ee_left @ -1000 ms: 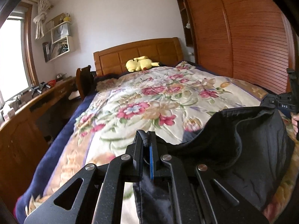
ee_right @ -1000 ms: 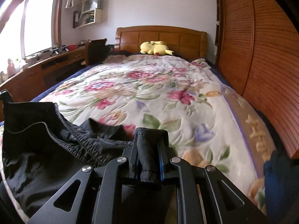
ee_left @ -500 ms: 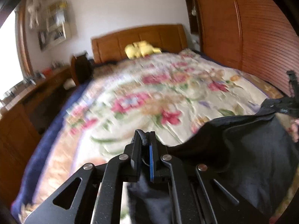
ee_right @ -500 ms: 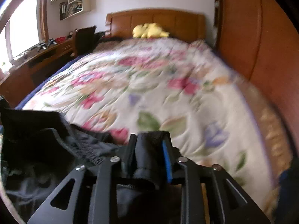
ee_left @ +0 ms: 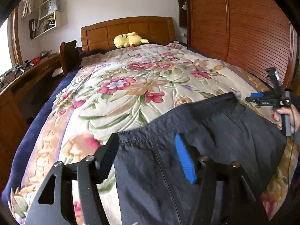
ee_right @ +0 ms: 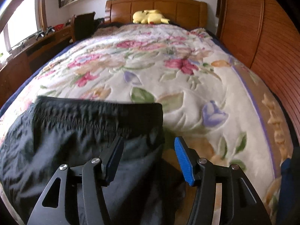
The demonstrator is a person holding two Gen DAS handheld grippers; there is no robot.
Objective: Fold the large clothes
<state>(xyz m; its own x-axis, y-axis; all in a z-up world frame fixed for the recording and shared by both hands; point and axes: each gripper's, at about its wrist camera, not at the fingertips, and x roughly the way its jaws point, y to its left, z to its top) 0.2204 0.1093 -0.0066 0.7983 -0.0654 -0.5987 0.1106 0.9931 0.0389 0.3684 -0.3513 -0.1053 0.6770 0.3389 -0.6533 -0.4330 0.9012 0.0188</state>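
Below opening jaws, black trousers [ee_left: 215, 131]

The right gripper [ee_right: 148, 144] points down over a bed covered by a floral quilt [ee_right: 168, 71], its jaws opening, the pads apart and pressing on nothing. Black trousers [ee_right: 75, 131] lie on the quilt at lower left, their gathered waistband [ee_right: 97, 108] running across the picture just ahead of the fingers. The waistband's right corner and the cloth below it lie between the jaws; the left pad [ee_right: 114, 157] is over the cloth, the blue right pad [ee_right: 182, 161] over bare quilt. A yellow plush toy [ee_right: 150, 16] rests at the far end against the wooden headboard [ee_right: 157, 5]. A slatted wooden wardrobe [ee_right: 262, 46] lines the right side; a desk [ee_right: 37, 43] under a window [ee_right: 20, 22] stands on the left.
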